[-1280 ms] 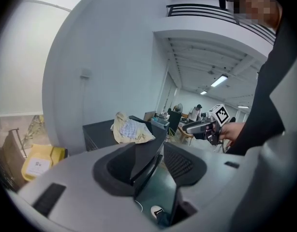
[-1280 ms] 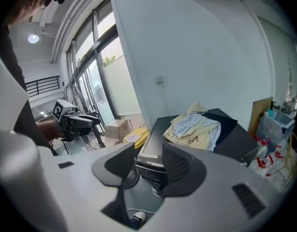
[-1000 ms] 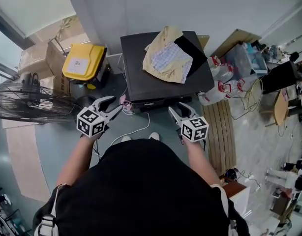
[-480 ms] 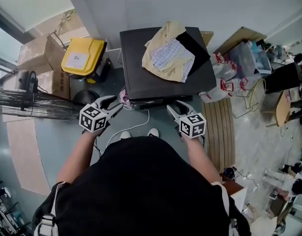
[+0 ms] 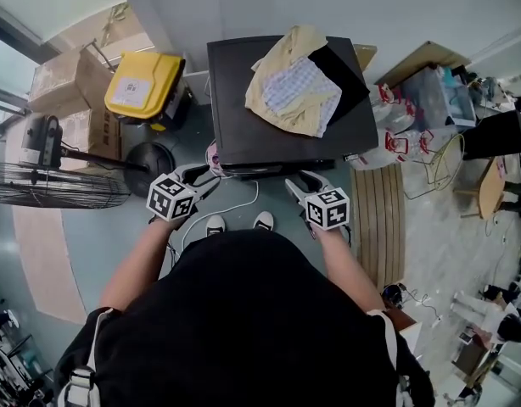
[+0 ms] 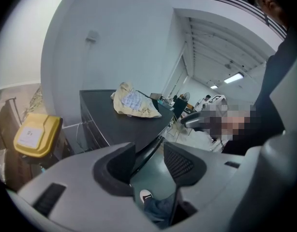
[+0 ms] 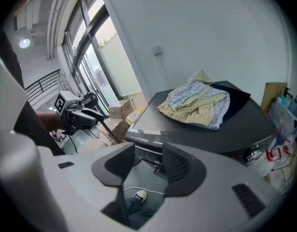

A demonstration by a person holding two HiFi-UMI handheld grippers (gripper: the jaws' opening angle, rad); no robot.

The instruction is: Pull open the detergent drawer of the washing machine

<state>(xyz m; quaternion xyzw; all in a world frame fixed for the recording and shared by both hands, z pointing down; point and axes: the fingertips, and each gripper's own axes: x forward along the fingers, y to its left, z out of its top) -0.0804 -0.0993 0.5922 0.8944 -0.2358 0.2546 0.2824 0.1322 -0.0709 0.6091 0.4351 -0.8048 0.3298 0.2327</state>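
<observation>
Head view: left gripper (image 5: 202, 177), right gripper (image 5: 298, 182) now nearer washing machine (image 5: 243, 121) (jaws apart, empty); drawer not yet gripped.

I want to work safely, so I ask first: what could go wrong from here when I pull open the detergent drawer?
1. A white cable lies on the floor beside your shoes; stepping back while pulling might catch it.
2. The left gripper and right gripper are both open and empty before the washing machine; a shallow grip may slip off.
3. The loose clothes on top could slide if the machine is jerked.
</observation>
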